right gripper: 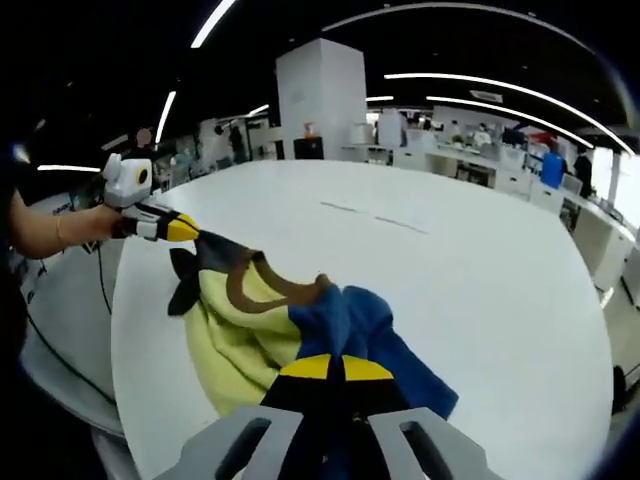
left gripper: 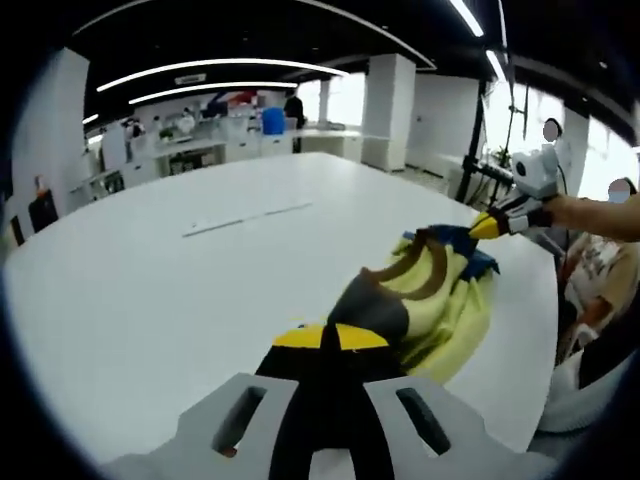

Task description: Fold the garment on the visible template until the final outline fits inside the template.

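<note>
Your left hand-held gripper (left gripper: 331, 338) pinches the dark shoulder of the garment (left gripper: 440, 300) at lower centre of its view; your right hand-held gripper (right gripper: 335, 368) pinches the blue sleeve, garment bunched on the white worktop (right gripper: 480, 270).

Each camera rides low behind its own jaws, close above the white worktop (left gripper: 150, 290), looking forward along them. The left gripper view faces across the garment (left gripper: 440, 300) toward the right hand-held gripper (left gripper: 487, 226); the right gripper view faces back toward the left hand-held gripper (right gripper: 183, 229). Both share the garment, the worktop and the office behind.
</note>
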